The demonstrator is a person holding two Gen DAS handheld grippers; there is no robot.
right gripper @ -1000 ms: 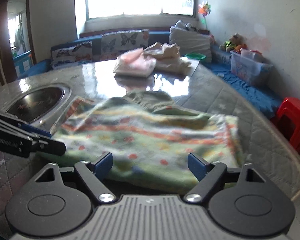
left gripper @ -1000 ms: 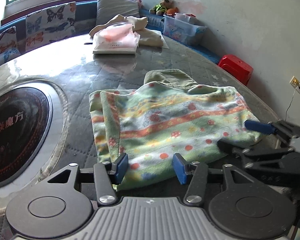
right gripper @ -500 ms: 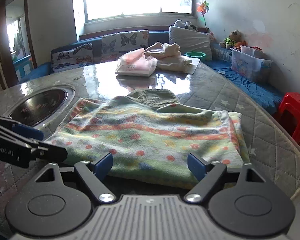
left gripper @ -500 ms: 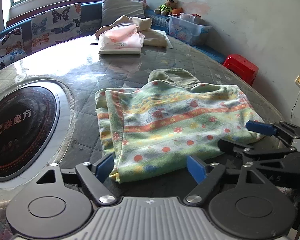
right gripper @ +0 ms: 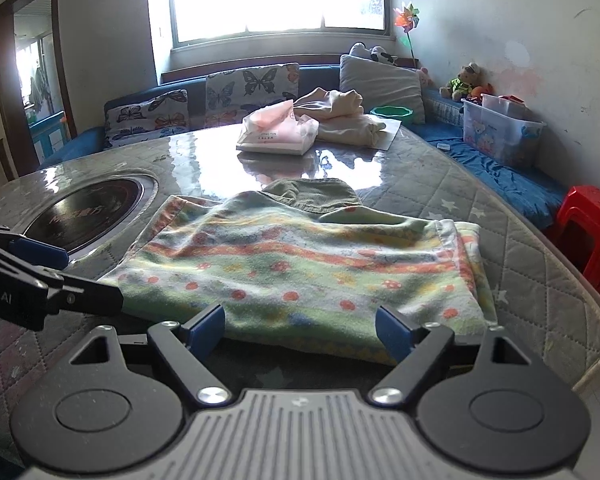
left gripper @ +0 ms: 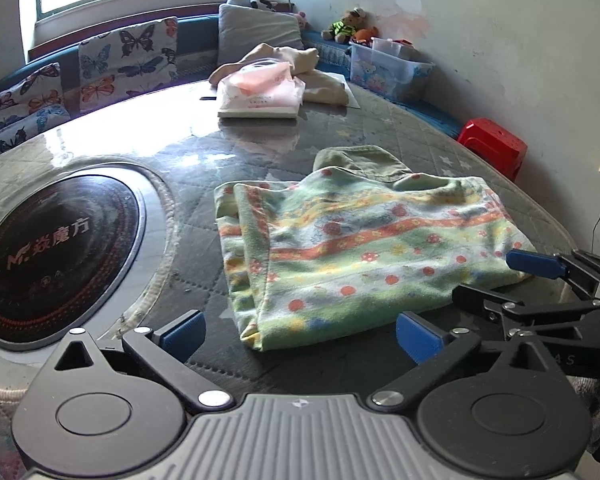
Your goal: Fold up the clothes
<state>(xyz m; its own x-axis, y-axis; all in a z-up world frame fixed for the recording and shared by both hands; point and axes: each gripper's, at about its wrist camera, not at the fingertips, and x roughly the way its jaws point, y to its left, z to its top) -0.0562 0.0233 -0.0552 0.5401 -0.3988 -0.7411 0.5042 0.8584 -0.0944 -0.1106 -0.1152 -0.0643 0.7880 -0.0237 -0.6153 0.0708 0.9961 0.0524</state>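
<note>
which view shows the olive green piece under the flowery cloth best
The right wrist view: the olive green piece faces the camera beyond the flowery cloth. The left wrist view shows it smaller and farther off.

Red plastic stool (right gripper: 590, 232) beside the table, butterfly cushions (right gripper: 248, 88), clear storage bin (right gripper: 500, 128), teddy bear (right gripper: 462, 78), pinwheel (right gripper: 406, 16)

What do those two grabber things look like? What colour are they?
Both look alike. The left gripper and the right gripper are black, with two round discs at the base, silver screws, and a grey ribbed plate between them. Each finger ends in a blue pad. Seen from the right camera, the left one carries white letters ending "bot.AI". No cables or sleeves show.
</note>
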